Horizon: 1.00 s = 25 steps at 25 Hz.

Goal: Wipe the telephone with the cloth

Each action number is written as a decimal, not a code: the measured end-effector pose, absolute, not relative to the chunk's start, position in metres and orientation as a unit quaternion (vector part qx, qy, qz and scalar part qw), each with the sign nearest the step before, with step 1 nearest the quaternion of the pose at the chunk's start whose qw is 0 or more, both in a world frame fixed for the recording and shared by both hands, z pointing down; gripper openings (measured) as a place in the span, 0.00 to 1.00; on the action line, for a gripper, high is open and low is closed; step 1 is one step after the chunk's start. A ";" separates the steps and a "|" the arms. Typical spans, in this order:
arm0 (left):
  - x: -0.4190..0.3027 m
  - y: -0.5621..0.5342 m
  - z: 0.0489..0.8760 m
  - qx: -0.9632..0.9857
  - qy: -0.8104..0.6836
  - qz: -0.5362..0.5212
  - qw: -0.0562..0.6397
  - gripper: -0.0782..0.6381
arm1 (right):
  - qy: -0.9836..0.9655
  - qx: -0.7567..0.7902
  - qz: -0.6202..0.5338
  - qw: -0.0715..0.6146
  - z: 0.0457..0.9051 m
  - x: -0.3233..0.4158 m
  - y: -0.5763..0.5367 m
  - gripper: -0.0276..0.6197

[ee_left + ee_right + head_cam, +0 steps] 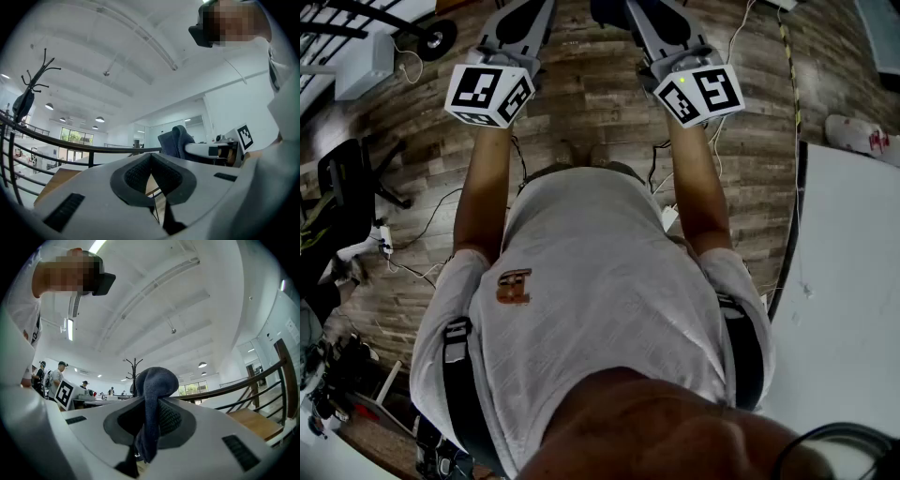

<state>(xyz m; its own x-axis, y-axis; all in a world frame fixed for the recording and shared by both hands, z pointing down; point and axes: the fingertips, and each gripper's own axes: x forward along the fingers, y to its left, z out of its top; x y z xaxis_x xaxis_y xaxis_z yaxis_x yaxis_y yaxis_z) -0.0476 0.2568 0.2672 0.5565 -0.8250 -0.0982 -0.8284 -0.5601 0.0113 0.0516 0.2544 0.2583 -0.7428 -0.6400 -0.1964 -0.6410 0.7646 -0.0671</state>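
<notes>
The person is standing over a wooden floor [591,122], holding both grippers out in front, roughly level and side by side, well apart from each other. A white table [853,281] is standing at the person's right.

Left gripper [151,176]: the jaws are sitting closed against each other, their ribbed dark pads meeting in a line, with nothing between them. Its marker cube [487,94] is facing up towards the head.

Right gripper [150,414]: the jaws are clamping the dark blue cloth [157,385]. The cloth is bulging in a rounded bunch above the jaw tips, and a strip of it is hanging down between the pads. From the left gripper view the same cloth [180,139] is showing as a folded hump at the tip of the right gripper's white body.

Surroundings: a black railing [70,146] is running behind the left gripper, and a coat stand [135,365] is rising behind the cloth. Several people [58,376] are standing at desks in the background. A black office chair [347,187] is standing on the floor to the person's left, with cables [422,272] lying near it.
</notes>
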 end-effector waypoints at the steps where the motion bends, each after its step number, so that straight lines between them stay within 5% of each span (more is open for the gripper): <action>1: -0.047 0.257 0.267 -0.882 0.469 0.046 0.018 0.13 | 0.933 -0.343 0.003 0.104 0.258 0.052 0.254 0.15; 25: 0.002 0.222 0.277 -0.872 0.488 0.042 0.016 0.13 | 0.938 -0.332 -0.007 0.099 0.270 0.113 0.215 0.15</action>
